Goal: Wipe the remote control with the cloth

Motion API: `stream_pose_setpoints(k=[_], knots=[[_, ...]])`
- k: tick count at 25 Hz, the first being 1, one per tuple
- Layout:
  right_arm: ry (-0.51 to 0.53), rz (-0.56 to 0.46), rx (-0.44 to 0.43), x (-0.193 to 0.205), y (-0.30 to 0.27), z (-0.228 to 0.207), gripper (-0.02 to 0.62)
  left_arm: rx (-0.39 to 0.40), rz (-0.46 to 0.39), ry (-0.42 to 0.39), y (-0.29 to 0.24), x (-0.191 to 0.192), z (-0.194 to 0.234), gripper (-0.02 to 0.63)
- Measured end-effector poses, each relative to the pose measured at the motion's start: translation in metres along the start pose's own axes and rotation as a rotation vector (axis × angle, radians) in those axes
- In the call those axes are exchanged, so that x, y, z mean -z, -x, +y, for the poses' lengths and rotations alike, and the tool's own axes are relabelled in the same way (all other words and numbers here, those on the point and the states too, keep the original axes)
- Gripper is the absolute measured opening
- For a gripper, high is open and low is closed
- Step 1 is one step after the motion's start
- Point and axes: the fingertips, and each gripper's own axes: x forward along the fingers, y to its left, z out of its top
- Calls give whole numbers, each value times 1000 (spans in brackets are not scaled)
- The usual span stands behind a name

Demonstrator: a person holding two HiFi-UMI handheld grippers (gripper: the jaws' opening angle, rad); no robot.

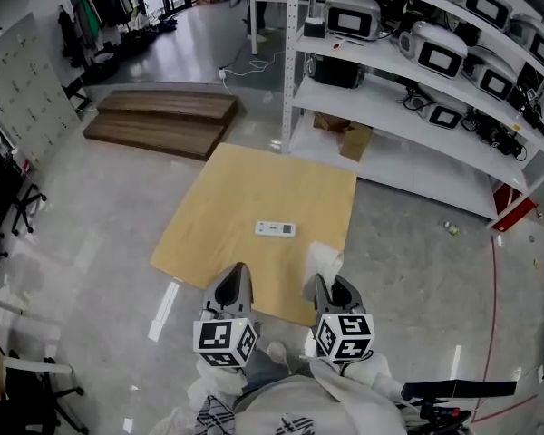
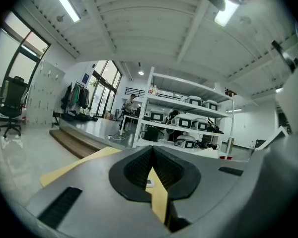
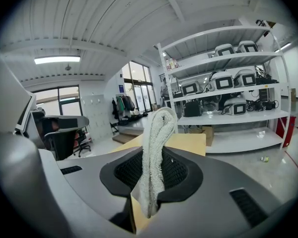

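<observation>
Remote control (image 1: 275, 229) lies beyond jaws gripping cloth (image 3: 156, 148).

We see a tan board (image 1: 227, 207) lying flat on the glossy grey floor (image 1: 100, 216). 1 white remote control (image 1: 275, 229) rests on it near the middle, a touch toward 3 o'clock, its long side running 9 to 3. Off the board, a dark 2-step wooden platform (image 1: 163, 120) sits at 11 o'clock, a white shelf rack (image 1: 408, 107) stands at 1 o'clock, and a small scrap (image 1: 451, 229) lies at 3 o'clock
</observation>
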Motion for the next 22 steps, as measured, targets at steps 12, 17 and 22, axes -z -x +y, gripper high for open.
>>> stream_pose_setpoints(k=[12, 17, 22], knots=[[-9, 104, 11, 7, -48, -25, 89, 209, 106, -175, -77, 46, 18, 3], [-26, 167, 1, 24, -72, -28, 89, 297, 228, -256, -119, 86, 35, 8], [-26, 206, -8, 35, -93, -22, 89, 420, 312, -251, -151, 119, 47, 170]])
